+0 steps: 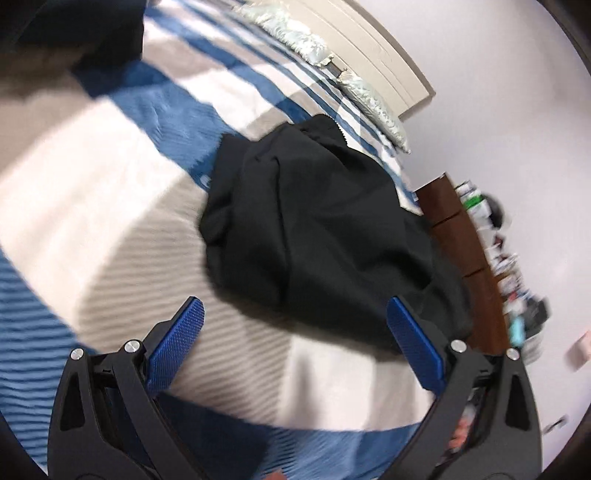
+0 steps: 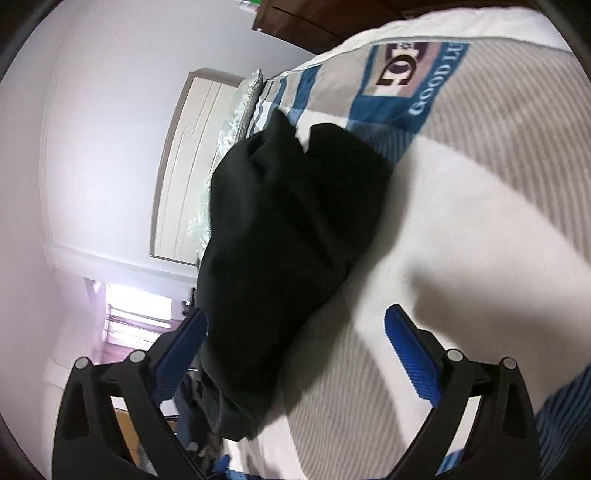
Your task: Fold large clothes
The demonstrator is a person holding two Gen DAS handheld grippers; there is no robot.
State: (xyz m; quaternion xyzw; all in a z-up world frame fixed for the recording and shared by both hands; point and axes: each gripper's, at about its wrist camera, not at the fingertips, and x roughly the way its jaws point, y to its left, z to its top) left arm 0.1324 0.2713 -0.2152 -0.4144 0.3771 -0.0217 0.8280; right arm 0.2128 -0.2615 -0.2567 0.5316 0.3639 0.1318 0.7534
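A black garment (image 1: 317,229) lies bunched in a heap on a bed with a blue, white and beige striped cover (image 1: 110,206). My left gripper (image 1: 295,314) is open and empty, just above the heap's near edge. In the right wrist view the same black garment (image 2: 288,240) lies along the bed's edge and its lower end hangs over the side. My right gripper (image 2: 295,321) is open, with the garment's lower part between its blue pads (image 2: 410,354); I cannot tell if they touch it.
A pale headboard (image 1: 373,48) and silver-patterned pillows (image 1: 288,29) sit at the bed's far end. A brown dresser (image 1: 458,243) with cluttered items stands beside the bed. White walls surround it. A bright window (image 2: 136,314) shows low left in the right wrist view.
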